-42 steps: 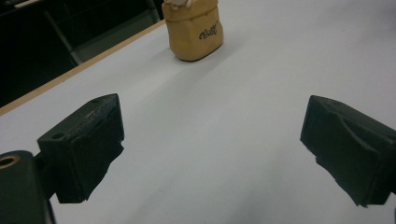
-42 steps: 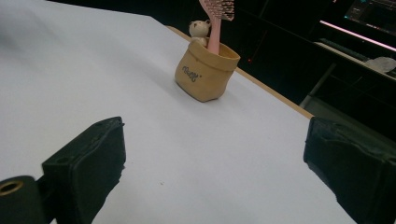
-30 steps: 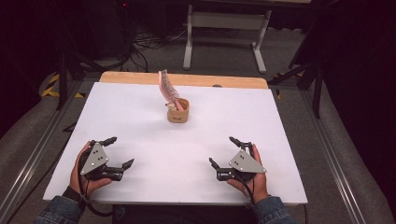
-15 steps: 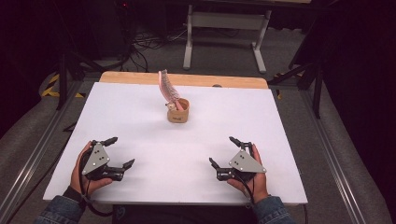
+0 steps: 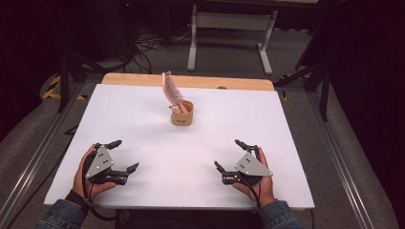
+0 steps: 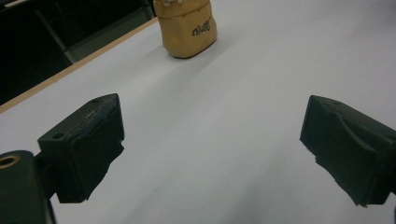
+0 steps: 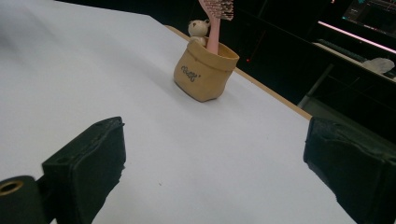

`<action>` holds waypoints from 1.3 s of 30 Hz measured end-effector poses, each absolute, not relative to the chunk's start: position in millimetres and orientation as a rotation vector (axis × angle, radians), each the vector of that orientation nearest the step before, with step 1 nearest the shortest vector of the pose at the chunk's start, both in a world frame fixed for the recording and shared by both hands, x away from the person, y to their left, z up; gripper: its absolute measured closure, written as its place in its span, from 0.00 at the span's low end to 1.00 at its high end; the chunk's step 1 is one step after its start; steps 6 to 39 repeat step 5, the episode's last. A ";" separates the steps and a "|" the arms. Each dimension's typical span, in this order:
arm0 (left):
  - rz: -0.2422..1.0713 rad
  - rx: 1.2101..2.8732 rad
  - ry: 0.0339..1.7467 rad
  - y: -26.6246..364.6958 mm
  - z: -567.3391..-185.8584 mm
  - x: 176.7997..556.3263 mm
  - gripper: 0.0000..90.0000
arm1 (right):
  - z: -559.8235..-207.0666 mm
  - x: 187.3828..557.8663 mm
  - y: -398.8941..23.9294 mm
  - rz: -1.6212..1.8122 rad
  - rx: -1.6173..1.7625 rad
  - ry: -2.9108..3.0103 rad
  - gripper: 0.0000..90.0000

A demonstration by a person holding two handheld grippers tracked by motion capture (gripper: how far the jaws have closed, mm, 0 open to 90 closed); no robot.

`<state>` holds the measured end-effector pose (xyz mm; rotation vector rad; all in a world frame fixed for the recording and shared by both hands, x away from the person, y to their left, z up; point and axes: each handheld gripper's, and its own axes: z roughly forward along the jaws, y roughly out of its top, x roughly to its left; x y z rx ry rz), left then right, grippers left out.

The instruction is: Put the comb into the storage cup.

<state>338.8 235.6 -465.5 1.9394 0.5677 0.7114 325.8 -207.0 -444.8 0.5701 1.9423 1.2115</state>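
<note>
A small tan pouch stands upright at the far middle of the white table. A pink hairbrush leans out of it toward the far left, and a small bear figure peeks over its rim. The pouch lies well ahead of both grippers. My left gripper rests open near the front left edge, held by a hand, with nothing between its jaws. My right gripper rests open near the front right, also empty.
A wooden strip runs along the table's far edge. Beyond it stand a white metal frame and cables on the grey floor. Metal rails flank the table on both sides.
</note>
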 end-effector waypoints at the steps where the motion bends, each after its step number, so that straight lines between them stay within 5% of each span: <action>1: 0.711 1.939 0.568 235.6 -465.5 338.8 0.08 | -444.8 325.8 -207.0 1.211 0.570 1.942 0.07; 39: 0.711 1.939 0.568 234.3 -465.9 339.5 0.08 | -444.5 326.4 -208.1 1.216 0.575 1.941 0.07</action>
